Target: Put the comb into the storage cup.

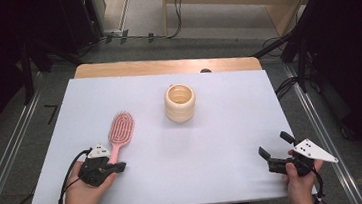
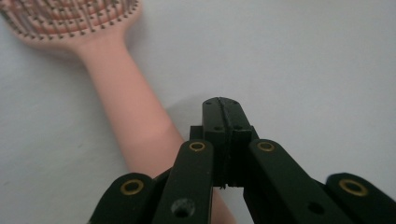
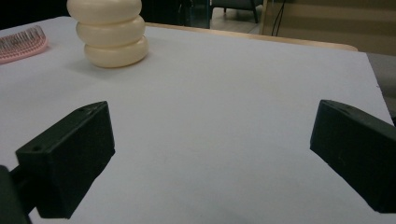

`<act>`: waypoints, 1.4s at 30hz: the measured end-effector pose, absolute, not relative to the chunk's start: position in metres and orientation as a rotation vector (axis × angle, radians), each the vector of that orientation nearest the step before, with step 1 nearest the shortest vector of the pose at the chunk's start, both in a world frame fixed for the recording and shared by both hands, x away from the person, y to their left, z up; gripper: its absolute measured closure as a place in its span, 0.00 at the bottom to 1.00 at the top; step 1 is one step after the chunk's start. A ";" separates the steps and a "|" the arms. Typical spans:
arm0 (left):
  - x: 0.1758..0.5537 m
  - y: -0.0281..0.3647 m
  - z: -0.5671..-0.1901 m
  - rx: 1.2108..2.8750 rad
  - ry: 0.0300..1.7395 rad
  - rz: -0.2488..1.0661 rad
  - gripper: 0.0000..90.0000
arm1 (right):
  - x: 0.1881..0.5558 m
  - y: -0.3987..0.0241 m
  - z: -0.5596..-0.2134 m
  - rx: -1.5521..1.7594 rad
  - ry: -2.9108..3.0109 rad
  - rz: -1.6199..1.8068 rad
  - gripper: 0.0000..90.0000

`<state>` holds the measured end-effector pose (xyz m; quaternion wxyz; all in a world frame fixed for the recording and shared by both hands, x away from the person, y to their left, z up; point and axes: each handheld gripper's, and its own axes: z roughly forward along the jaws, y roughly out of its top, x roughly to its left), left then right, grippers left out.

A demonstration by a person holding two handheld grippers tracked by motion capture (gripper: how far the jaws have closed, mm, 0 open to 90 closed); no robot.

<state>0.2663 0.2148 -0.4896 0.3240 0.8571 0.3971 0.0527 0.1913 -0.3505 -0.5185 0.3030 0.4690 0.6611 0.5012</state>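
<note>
White bench (image 1: 213,144): cream ribbed pot (image 1: 179,102), interior unclear; pink hairbrush (image 1: 120,130) beside left gripper (image 1: 117,167), fingers closed empty; right gripper (image 1: 274,149) fingers wide.

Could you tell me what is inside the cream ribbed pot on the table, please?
From above, the cream ribbed pot looks empty: only its pale inner wall shows through the open mouth. The bottom is hidden by the rim.

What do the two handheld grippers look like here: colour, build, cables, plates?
Both are black. The left gripper has linkage arms with brass-ringed pivots in its own view, a small grey three-cornered plate and a black cable. The right gripper has blocky black fingers and a larger white-grey three-cornered plate with dark dots.
</note>
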 end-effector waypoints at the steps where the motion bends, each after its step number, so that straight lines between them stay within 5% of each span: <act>1: 0.267 0.218 -0.489 2.247 1.049 0.137 1.00 | 0.191 -0.350 -0.518 1.246 1.753 1.329 0.00; 18: 0.272 0.257 -0.480 2.190 1.143 0.172 1.00 | 0.192 -0.351 -0.518 1.243 1.754 1.330 0.00; 38: 0.297 0.253 -0.445 2.193 1.198 0.200 0.29 | 0.192 -0.349 -0.519 1.256 1.756 1.320 0.00; 42: 0.311 0.249 -0.447 2.226 1.253 0.190 0.00 | 0.192 -0.350 -0.519 1.253 1.758 1.324 0.00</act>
